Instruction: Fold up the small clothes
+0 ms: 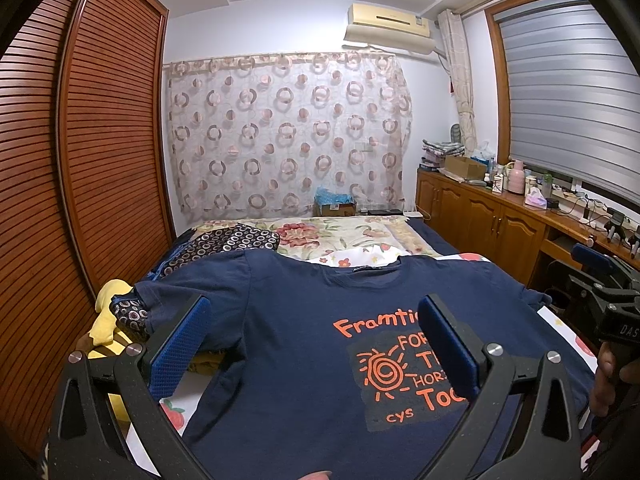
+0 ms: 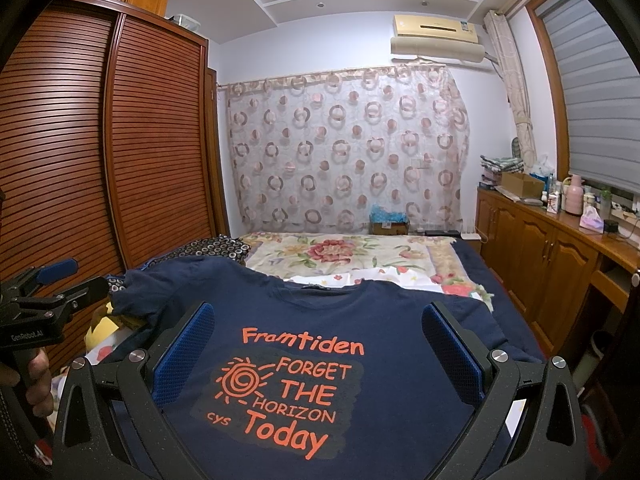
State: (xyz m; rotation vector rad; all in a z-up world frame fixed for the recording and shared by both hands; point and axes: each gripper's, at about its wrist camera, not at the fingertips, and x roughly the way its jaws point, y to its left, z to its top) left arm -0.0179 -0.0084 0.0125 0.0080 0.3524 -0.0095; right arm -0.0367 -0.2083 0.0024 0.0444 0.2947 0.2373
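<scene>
Your left gripper (image 1: 316, 344) hangs over the near half of the navy T-shirt (image 1: 304, 360) with its 2 blue-padded fingers (image 1: 182, 346) spread wide and nothing between them. Your right gripper (image 2: 316, 350) does the same over the shirt's (image 2: 384, 320) chest, jaws wide, empty.

The shirt lies flat and face up on the bed (image 2: 500, 300), collar away from you. Its orange print (image 2: 286, 396) reads "Framtiden", then "FORGET THE HORIZON Today" beside a spiral sun, with a small "cys" at the lower left.

In the right wrist view your left hand (image 2: 38, 376) grips its tool's handle, whose body is marked "GenRoboLAI" as far as you can read it. In the left wrist view the other tool shows "DAS", the rest cut off.

At the shirt's left sleeve sit a yellow garment (image 1: 106, 304) and a dark cloth with ring patterns (image 1: 224, 242). Beyond the collar lies a floral blanket (image 2: 336, 252).

Farther back, a cardboard box (image 2: 390, 226) stands below a curtain with circles (image 2: 344, 148). An air conditioner (image 2: 436, 34) hangs above; its label is too small to read. A slatted wardrobe (image 2: 120, 140) stands left, a wooden cabinet (image 2: 540, 248) right.
</scene>
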